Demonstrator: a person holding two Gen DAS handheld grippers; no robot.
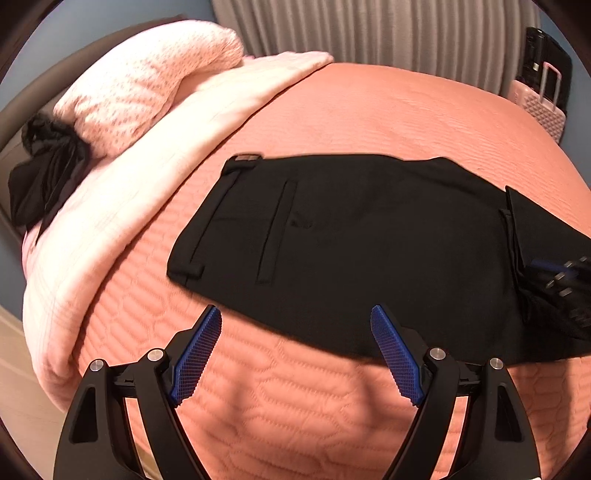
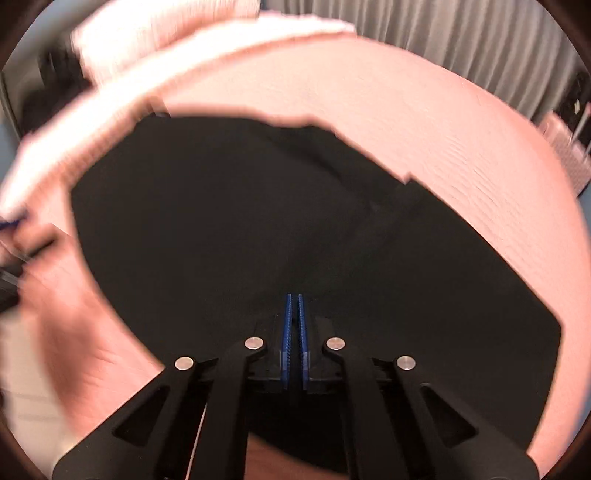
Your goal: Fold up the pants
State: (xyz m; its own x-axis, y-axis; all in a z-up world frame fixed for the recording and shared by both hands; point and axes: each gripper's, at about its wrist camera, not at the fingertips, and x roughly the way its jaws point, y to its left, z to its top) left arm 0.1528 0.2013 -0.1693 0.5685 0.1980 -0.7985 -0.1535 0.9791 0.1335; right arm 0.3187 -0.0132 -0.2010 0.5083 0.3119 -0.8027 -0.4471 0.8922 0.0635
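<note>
On my left wrist feed the pants [image 1: 351, 236] lay flat on the bed [image 1: 388, 110], and I took them as my landmark. Far left of the pants, at the head of the bed, sat a dark bundle of cloth [image 1: 44, 177], and beside it a dotted pink pillow [image 1: 147, 85] on a pale blanket [image 1: 122, 206] folded along that edge. The waistband end of the pants, with a belt loop and a welt pocket, pointed toward the blanket. My left hand-held gripper [image 1: 295, 321] hung just off the near edge of the pants with its blue pads spread wide and nothing between them; the right pad overlapped the black cloth in the view, but I could not tell whether it touched. At the right end of the pants a fold of cloth stood raised, and the right hand-held gripper [image 1: 561, 277] showed against it. Beyond the pants to the right stood a pink suitcase [image 1: 543, 107] by the grey curtain [image 1: 369, 29].

On the blurred right wrist feed the pants [image 2: 221, 221] filled the middle. My right hand-held gripper [image 2: 294, 302] had its pads nearly pressed together over the black cloth; from the left feed's raised fold I judged it held the pants.
</note>
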